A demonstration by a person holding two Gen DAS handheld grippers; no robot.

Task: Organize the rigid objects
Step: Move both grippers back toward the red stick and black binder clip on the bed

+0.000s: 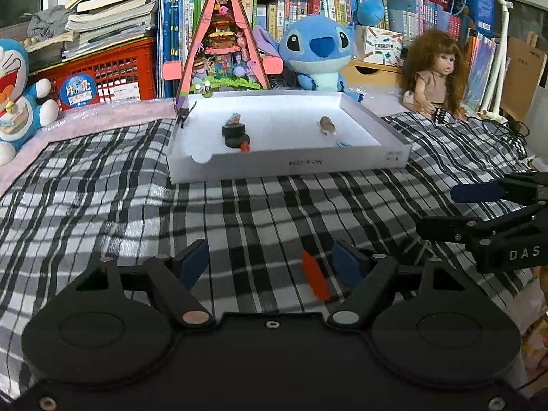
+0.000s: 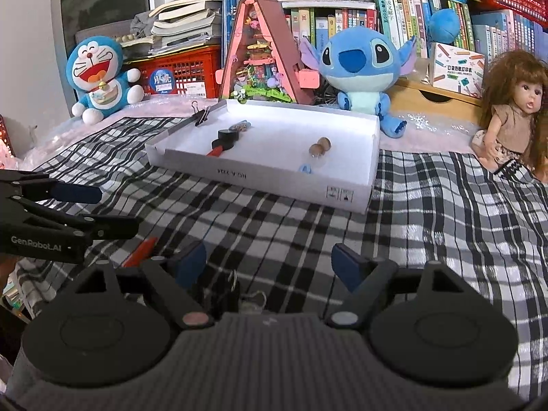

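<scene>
left gripper [image 1: 272, 267] spread wide beside orange marker [image 1: 315, 275] on plaid cloth [image 1: 102, 188], right gripper [image 2: 269, 263] spread and unladen, white tray [image 1: 291, 167] at upper centre

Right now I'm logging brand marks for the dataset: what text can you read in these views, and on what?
"GenRobot.AI": side of the left black claw.
"DAS": side of the right black claw.
Upside-down print on the white cardboard tray's front wall: too blurred.
Round blue sticker on the red plastic crate, book spines: unreadable.
</scene>
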